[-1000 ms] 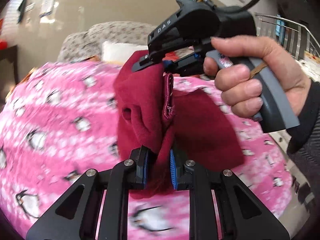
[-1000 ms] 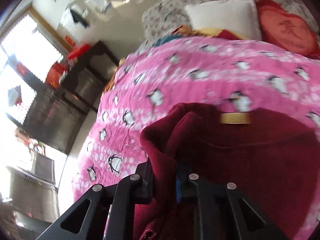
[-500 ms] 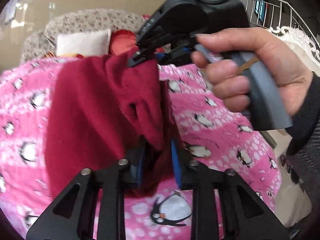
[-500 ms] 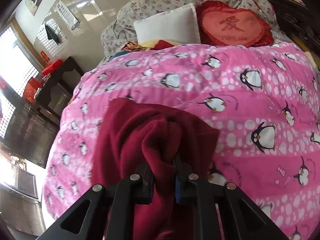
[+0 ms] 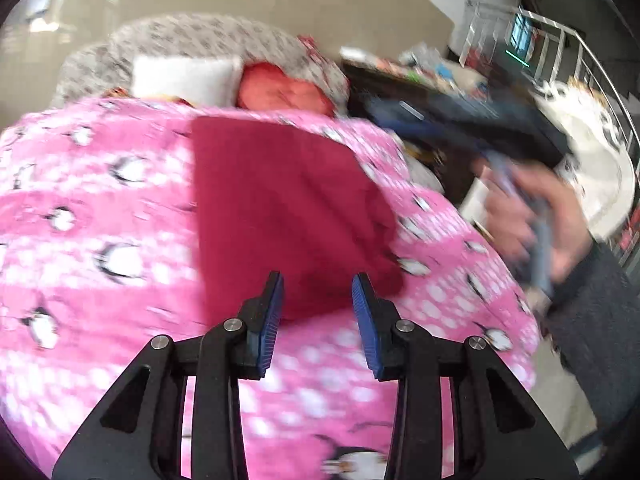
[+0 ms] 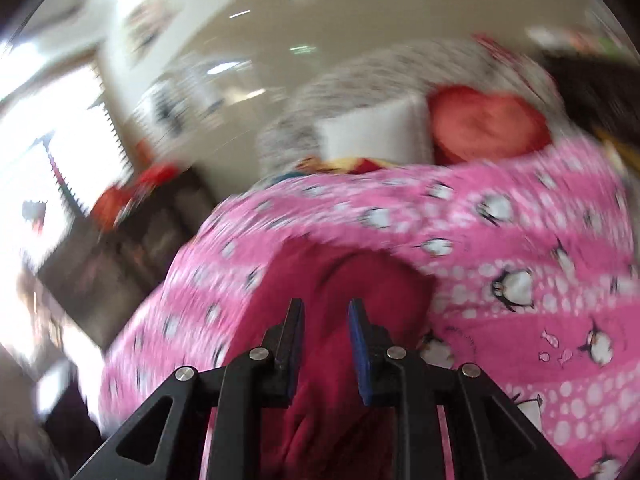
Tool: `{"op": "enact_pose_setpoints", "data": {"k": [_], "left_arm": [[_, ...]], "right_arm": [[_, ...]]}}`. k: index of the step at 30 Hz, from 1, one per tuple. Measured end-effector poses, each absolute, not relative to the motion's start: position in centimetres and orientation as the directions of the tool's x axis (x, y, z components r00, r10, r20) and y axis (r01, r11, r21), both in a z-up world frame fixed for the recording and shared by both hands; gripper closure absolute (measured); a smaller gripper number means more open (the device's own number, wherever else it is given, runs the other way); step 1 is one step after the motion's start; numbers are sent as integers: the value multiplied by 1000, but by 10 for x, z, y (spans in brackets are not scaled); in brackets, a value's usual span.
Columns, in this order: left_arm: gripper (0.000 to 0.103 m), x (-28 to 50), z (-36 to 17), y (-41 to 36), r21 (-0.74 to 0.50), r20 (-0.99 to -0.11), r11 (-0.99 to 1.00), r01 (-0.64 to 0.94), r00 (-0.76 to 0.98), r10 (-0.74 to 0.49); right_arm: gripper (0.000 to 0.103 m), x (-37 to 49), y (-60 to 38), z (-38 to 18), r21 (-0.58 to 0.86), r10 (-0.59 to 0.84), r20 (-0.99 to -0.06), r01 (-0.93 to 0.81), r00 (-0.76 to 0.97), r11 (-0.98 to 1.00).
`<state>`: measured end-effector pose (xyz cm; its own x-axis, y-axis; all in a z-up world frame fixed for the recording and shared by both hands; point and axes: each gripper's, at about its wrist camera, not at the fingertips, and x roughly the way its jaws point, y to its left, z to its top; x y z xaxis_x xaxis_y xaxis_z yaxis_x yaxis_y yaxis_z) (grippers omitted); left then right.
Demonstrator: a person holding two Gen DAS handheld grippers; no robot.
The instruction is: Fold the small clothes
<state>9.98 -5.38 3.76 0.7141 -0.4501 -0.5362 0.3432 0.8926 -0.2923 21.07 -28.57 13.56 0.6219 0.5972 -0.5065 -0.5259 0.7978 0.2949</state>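
garment point(image 5: 288, 216) now released, flat on blanket point(image 5: 100, 208) | long axis toward pillows | left gripper point(image 5: 318, 316), right gripper point(image 6: 326, 344) both spread, empty

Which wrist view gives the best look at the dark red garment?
The left wrist view: the dark red garment lies spread on the pink penguin blanket beyond the open left gripper, nearly whole. The right wrist view shows only a blurred part, partly hidden behind the open right gripper.

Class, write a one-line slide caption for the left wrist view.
Open left gripper above a dark red garment lying on the pink penguin blanket, right gripper off to the side.
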Motion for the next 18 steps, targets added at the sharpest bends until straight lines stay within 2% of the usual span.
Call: {"op": "enact_pose_setpoints", "data": {"k": [2,6,10,11,14,15,18], "left_arm": [[68,115,30,-42,-357,-556,879,316,684,-472],[72,141,5,-39,-414,-613,874,254,632,-474],[72,134,-9,-41,-418,-630,872,253,611,-479],[72,135,-8,-42,-426,-632,867,258,601,-489],[72,134,-11,-45,-431,-629,860,274,592,-504],[72,134,-10,-46,-426,-629,861,278,593,-503],[72,145,6,-45,-426,-625,860,280,596,-503]], "right_arm": [[82,180,-263,130,177,606,-522,-619,600,765],[82,145,-206,90,-109,489,-657,-715,573,691],[82,151,-196,45,-213,398,-732,-742,552,636],[82,157,-203,34,-213,380,-752,-744,539,634],[82,172,-237,27,-33,485,-738,-743,469,668],[82,175,-241,26,-14,494,-736,-739,464,674],[82,168,-237,22,-79,468,-726,-737,504,672]]}}
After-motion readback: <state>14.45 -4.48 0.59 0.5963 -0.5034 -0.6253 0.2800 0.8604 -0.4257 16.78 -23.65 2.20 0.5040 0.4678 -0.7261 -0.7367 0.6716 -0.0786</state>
